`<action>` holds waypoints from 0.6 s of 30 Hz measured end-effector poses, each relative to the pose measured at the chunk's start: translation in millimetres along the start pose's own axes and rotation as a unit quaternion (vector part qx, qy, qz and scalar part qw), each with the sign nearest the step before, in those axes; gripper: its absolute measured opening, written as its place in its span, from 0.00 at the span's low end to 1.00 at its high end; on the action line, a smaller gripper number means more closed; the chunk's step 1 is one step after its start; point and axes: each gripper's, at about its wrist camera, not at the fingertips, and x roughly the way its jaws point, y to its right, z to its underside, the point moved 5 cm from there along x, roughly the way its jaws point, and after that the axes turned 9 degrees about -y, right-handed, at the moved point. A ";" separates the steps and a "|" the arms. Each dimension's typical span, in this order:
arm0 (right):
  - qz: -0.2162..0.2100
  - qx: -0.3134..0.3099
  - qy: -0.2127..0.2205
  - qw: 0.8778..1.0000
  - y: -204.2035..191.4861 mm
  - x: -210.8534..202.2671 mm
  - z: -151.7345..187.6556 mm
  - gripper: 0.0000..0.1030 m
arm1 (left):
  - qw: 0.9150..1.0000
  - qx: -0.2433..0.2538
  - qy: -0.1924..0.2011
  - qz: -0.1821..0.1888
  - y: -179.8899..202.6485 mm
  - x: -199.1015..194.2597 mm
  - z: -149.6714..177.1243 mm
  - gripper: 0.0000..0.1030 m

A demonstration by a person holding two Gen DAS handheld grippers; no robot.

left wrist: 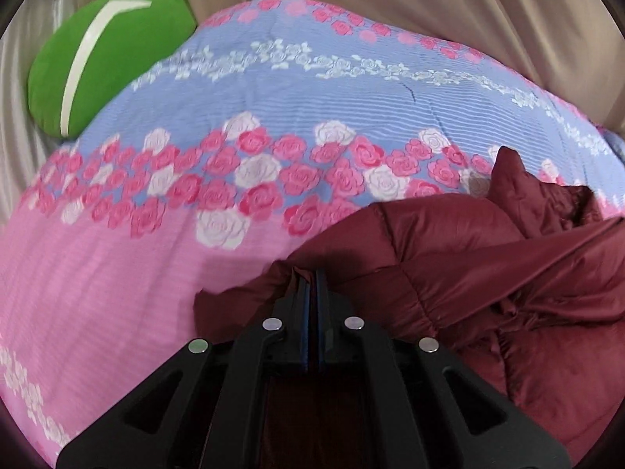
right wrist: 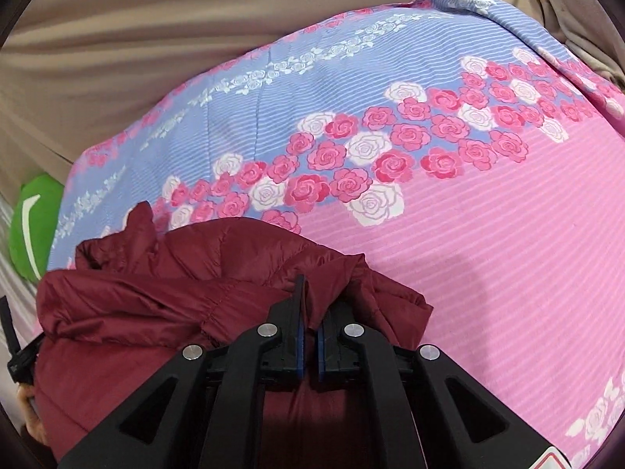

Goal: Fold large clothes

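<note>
A dark red quilted puffer jacket (left wrist: 468, 273) lies bunched on a bed covered by a pink and blue rose-print sheet (left wrist: 117, 273). In the left wrist view my left gripper (left wrist: 311, 273) is shut on a fold of the jacket's edge, the cloth pinched between its blue pads. The same jacket (right wrist: 175, 273) fills the lower left of the right wrist view. There my right gripper (right wrist: 308, 293) is shut on another fold of the jacket, red cloth bulging up between the fingers. Part of the left gripper's black frame (right wrist: 15, 351) shows at the far left edge.
A green cushion with a white stripe (left wrist: 105, 58) rests off the bed's far corner, seen again as the green cushion (right wrist: 33, 226). Beige curtain folds (left wrist: 429, 11) hang behind the bed. The rose-print sheet (right wrist: 488, 254) spreads wide to the right of the jacket.
</note>
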 end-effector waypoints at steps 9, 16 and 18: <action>-0.052 0.034 0.036 0.997 14.3 -25.6 -7.8 0.13 | 0.992 -0.083 0.022 0.097 -32.7 -15.4 -5.2 0.05; -0.045 -0.093 0.094 0.990 -55.0 -123.0 32.6 0.22 | 0.991 -0.034 0.122 0.047 -19.9 -139.3 11.0 0.22; -0.073 -0.158 0.064 0.983 -102.6 -119.9 66.7 0.22 | 0.990 0.032 0.102 0.090 28.3 -149.4 24.4 0.27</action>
